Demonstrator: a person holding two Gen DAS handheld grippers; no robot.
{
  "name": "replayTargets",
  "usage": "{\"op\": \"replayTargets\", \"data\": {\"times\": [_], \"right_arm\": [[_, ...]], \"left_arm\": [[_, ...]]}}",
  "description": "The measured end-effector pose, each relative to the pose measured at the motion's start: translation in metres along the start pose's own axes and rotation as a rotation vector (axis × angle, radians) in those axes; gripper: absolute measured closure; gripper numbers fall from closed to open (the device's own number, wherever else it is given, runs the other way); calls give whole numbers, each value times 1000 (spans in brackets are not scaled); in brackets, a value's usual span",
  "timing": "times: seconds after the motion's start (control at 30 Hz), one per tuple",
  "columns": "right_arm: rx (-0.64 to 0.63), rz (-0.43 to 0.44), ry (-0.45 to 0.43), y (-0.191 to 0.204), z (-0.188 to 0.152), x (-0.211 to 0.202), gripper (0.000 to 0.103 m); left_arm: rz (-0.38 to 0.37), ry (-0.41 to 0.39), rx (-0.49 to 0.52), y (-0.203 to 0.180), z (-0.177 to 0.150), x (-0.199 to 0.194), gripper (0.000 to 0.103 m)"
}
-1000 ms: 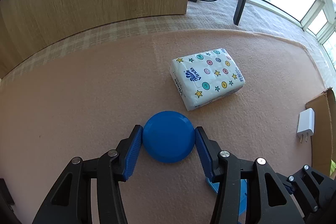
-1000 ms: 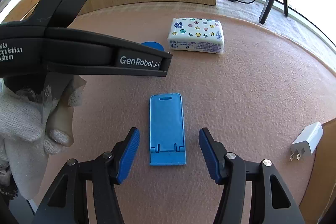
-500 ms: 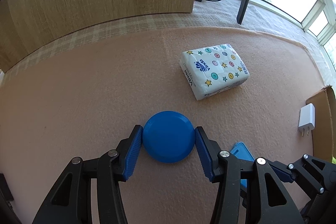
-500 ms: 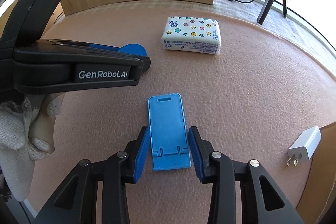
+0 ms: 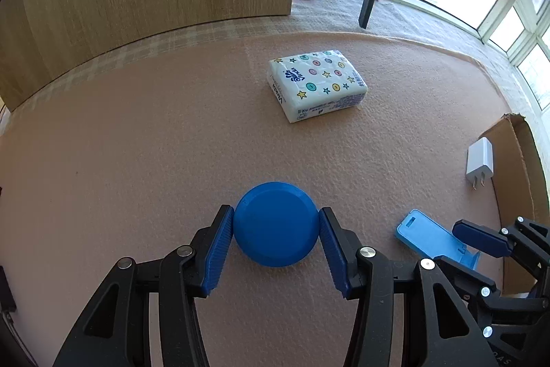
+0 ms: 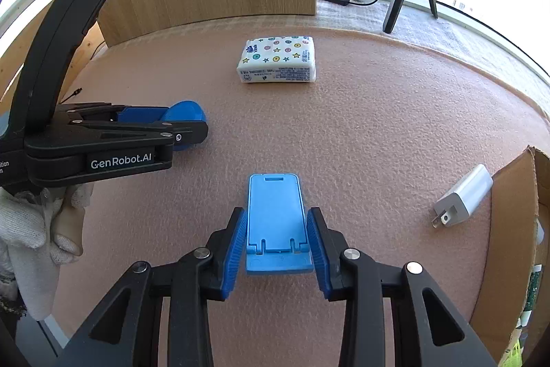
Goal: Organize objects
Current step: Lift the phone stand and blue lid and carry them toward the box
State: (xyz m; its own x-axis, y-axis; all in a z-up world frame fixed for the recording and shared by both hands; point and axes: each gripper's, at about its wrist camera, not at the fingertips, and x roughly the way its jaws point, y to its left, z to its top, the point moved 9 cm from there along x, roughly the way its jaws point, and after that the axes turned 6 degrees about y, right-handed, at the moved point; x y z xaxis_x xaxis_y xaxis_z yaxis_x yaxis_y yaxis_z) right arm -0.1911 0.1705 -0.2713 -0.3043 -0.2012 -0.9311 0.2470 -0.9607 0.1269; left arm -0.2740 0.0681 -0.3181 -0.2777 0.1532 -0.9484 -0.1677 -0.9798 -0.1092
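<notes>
Both hands loaded. My left hand-held gripper (image 5: 276,238) is clenched on the blue disc (image 5: 275,224), pads touching its rim on both sides, low centre of the left wrist view. My right hand-held gripper (image 6: 277,241) is clamped across the light-blue phone stand (image 6: 276,219), pads pressing its two long edges near the folded foot end; the stand's long axis runs straight away from the jaws, up the frame. I read both as lifted just clear of the pink surface (image 6: 378,133), but contact underneath is hard to judge. What matters next: the cardboard box (image 6: 508,229) sits at the right edge of the right wrist view, just beyond the white charger plug (image 6: 464,196), so the right hand is clearly the nearer one. The left has to cross past it, since in the left wrist view the box (image 5: 515,167) is far right, behind the stand (image 5: 433,238). My judgement: drop the stand first, swinging right with its long axis kept along the box wall, then follow with the disc. Tissue pack (image 6: 276,64) lies upper centre, well apart, untouched. Gloved hand (image 6: 37,229) is visible at lower left.
</notes>
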Motion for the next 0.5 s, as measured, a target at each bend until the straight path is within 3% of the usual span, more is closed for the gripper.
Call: {"op": "replayTargets", "data": {"times": [0.23,0.5], "right_arm": [[65,-11,-69,-39,-23,-50,70],[169,-60,-118,-104,-60,-99,70]], "left_arm": [[-51,-31,53,-43,-11,-25,49],[-129,-66,166,-124,-16,-51,49]]}}
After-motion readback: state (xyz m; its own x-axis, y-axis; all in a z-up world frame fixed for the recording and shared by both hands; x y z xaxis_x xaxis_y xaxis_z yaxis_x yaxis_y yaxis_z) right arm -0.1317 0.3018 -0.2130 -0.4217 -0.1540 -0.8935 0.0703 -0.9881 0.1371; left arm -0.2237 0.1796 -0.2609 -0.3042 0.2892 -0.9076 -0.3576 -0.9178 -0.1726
